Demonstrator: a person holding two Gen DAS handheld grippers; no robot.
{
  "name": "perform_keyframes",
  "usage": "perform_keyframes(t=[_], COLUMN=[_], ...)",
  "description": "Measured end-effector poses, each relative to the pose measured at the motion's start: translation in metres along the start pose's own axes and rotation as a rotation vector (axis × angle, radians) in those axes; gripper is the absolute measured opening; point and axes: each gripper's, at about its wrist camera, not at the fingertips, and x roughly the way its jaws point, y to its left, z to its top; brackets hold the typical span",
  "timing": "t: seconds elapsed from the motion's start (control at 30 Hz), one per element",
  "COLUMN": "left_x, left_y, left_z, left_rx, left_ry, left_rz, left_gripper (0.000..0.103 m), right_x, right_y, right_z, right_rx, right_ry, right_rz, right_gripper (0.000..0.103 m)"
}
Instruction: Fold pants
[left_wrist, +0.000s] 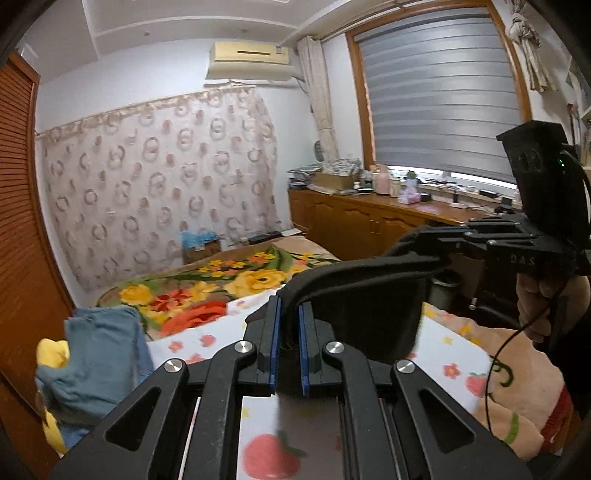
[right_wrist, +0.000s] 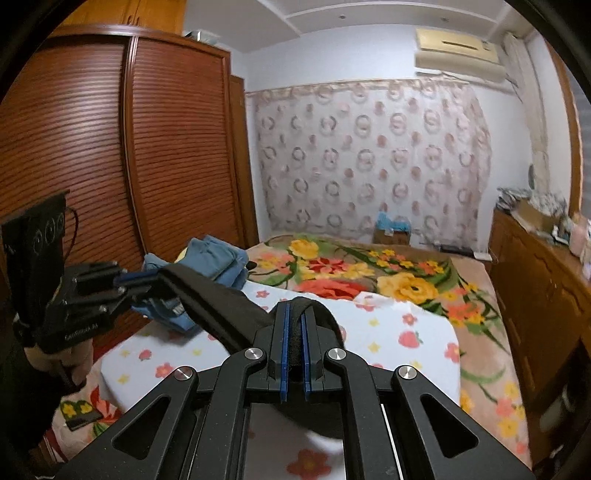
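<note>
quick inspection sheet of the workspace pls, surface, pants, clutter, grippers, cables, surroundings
surface: bed under a white fruit-print sheet laid over a floral blanket.
job's things: black pants lifted off the sheet, one edge stretched between both grippers.
clutter: blue folded clothes at the bed's wardrobe side; yellow cloth under them.
grippers: left gripper shut on the pants; right gripper shut on the pants.
cables: black cable hanging from the right gripper's handle.
surroundings: louvred wardrobe, patterned curtain, air conditioner, window blind, cluttered wooden cabinet.
</note>
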Motion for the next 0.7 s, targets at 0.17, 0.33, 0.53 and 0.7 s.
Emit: perform_keyframes(t=[0.17, 0.33, 0.53, 0.7], left_x=[0.034, 0.042, 0.038, 0.049], left_y=[0.035, 0.054, 0.047, 0.030], left_z=[0.012, 0.045, 0.038, -0.016], left_rx=[-0.008, 0.030, 0.080, 0.072], left_ry=[0.008, -0.032, -0.008, 0.122], left_rz=[0.040, 0.061, 0.054, 0.011], left_gripper=[0.010, 0.010, 0.010, 0.010], right_x=[0.051, 0.092, 0.102, 0.107], right_y=[-0.024, -0.048, -0.050, -0.031], right_z=[0.015, 0.055, 0.067, 0.020], right_rx=[0.024, 0.043, 0.017, 0.004], right_ry=[0.032, -0.008, -0.028, 0.080], right_rz=[0.015, 0.015, 0.005, -0.006], right_gripper=[0.005, 0.005, 0.005, 0.005])
